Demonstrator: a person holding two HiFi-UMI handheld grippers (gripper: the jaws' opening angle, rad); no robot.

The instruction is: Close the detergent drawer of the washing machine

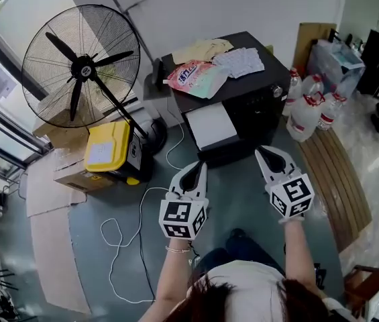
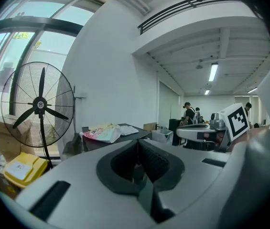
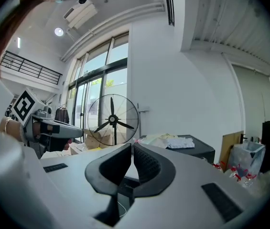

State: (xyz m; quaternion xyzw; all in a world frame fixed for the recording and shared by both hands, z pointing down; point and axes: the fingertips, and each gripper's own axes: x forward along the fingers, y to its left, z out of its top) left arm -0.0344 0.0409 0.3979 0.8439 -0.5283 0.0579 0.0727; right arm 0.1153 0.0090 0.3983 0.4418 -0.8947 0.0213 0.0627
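My left gripper point(image 1: 199, 165) has its jaws pressed together with nothing between them, and my right gripper point(image 1: 261, 151) is the same, pinched closed and empty. I hold both out in front of me, side by side and apart, pointing nearly level over a grey-green floor point(image 1: 243, 200).

Ahead of both tips, not touching them, stands the washing machine point(image 1: 256, 106), a dark box against the white wall. A flat white part point(image 1: 209, 125) juts from its near-left side. It may be the detergent drawer pulled out, but I cannot tell for sure.

On the machine's top lie a pink detergent bag point(image 1: 196, 78) and folded cloths point(image 1: 239, 62). Clear water bottles point(image 1: 306, 109) stand to its right. To its left are a large black standing fan point(image 1: 82, 66) and a yellow box point(image 1: 107, 146). A white cable point(image 1: 132, 227) loops over the floor by my left arm.
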